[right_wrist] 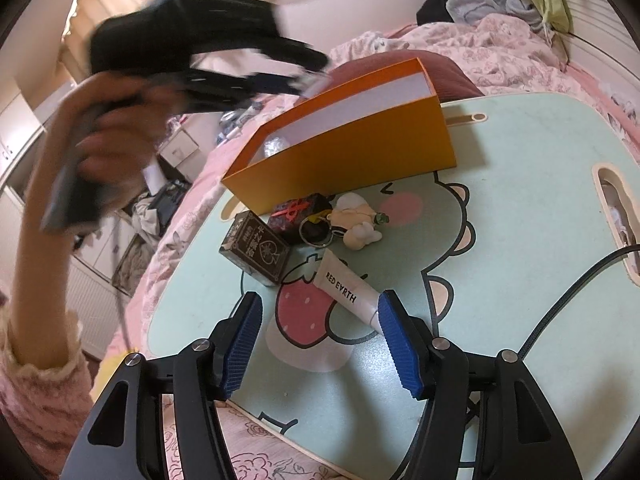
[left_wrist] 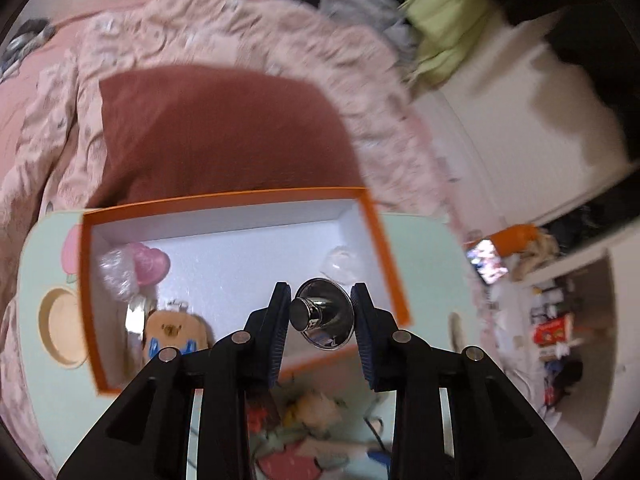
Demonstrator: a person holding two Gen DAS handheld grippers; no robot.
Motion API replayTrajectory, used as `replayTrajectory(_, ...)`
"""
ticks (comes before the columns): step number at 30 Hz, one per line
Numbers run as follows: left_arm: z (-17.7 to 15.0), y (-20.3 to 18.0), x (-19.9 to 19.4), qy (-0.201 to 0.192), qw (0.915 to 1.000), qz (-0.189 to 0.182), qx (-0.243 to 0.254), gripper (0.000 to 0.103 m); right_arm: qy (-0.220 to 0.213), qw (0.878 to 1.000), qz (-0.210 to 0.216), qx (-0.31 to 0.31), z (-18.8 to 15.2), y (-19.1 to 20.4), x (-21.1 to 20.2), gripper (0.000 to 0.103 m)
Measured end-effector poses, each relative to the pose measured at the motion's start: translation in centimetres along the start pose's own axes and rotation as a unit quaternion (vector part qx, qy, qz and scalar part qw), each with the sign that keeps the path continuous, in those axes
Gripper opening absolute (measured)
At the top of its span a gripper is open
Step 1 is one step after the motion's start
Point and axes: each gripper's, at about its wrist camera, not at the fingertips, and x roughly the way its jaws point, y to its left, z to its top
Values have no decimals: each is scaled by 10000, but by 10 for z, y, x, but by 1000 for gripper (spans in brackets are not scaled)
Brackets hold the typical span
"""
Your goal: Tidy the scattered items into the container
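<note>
- Left wrist view: my left gripper (left_wrist: 321,322) is clamped on a shiny chrome knob-like piece (left_wrist: 322,314), its blue pads pressing it from both sides; I hold it above the near edge of the orange box (left_wrist: 386,248)
- Beyond my fingers, inside the box's white interior, lie a pink heart-shaped item (left_wrist: 150,264), a crinkled clear wrapper (left_wrist: 114,272) and a bear-faced charm (left_wrist: 174,330)
- Right wrist view: my right gripper (right_wrist: 320,340) stands about half open, gripping nothing; the cap end of a white tube (right_wrist: 346,292) lies just inside my right-hand pad, on the mint lap table (right_wrist: 520,240)
- Farther ahead sit a dark card box (right_wrist: 254,250), a small red-patterned box (right_wrist: 298,212) and a plush keychain (right_wrist: 356,220), all before the orange box
</note>
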Motion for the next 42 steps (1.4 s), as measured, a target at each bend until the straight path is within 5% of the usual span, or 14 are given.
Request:
replayTrajectory(4, -37, 3, -28, -209, 9994, -243, 155, 32, -76, 10000, -39, 5, -1, 0, -2, 60)
replayTrajectory(9, -96, 1, -26, 101, 9977, -537, 410, 32, -215, 9997, -89, -1, -1, 1, -8, 60)
replayTrajectory(19, -139, 6, 6, 401, 9945, -120, 961, 33, -189, 9997, -175, -7, -2, 4, -5, 60)
replayTrajectory(22, -141, 6, 7, 266, 9945, 110, 1005, 33, -176, 9997, -176, 11, -3, 4, -4, 60)
replayTrajectory(27, -141, 12, -6, -157, 9960, 163, 859, 69, -176, 9997, -184, 19, -3, 4, -4, 60)
replayTrajectory(33, -146, 27, -35, -650, 9969, -46, 449, 70, -196, 9996, -195, 6, -3, 4, -3, 60)
replayTrajectory(42, -190, 75, -67, -1348, 9881, 670, -310, 70, -364, 9981, -351, -342, 32, 15, -23, 60)
